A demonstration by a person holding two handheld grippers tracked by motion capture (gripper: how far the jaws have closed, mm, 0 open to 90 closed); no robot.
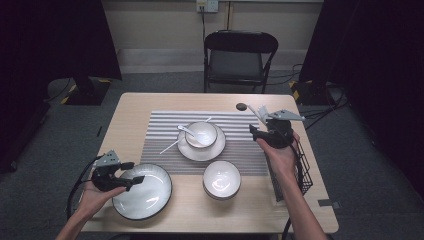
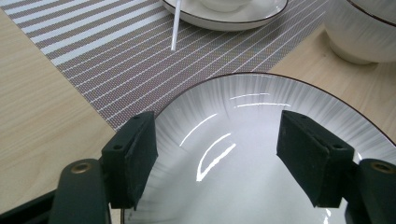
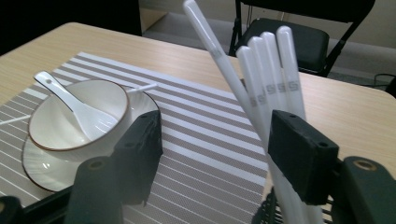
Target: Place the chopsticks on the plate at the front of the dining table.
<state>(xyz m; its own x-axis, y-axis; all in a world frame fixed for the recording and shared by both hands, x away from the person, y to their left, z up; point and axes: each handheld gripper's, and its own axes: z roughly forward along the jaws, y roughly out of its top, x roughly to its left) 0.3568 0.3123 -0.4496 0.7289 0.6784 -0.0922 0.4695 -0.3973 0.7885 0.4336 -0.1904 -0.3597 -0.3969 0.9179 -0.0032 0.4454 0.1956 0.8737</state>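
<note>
The left claw (image 2: 219, 163) is held released over the plate (image 2: 261, 121); the right claw (image 3: 219, 154), also released, is kept beside white chopsticks (image 3: 266, 70).

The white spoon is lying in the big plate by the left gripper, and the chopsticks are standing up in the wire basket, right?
Not quite. The white spoon lies in the small bowl on the saucer, on the striped mat; the right gripper view shows it best. The big plate by the left gripper has nothing in it. The chopsticks do stand up in the wire basket.
</note>
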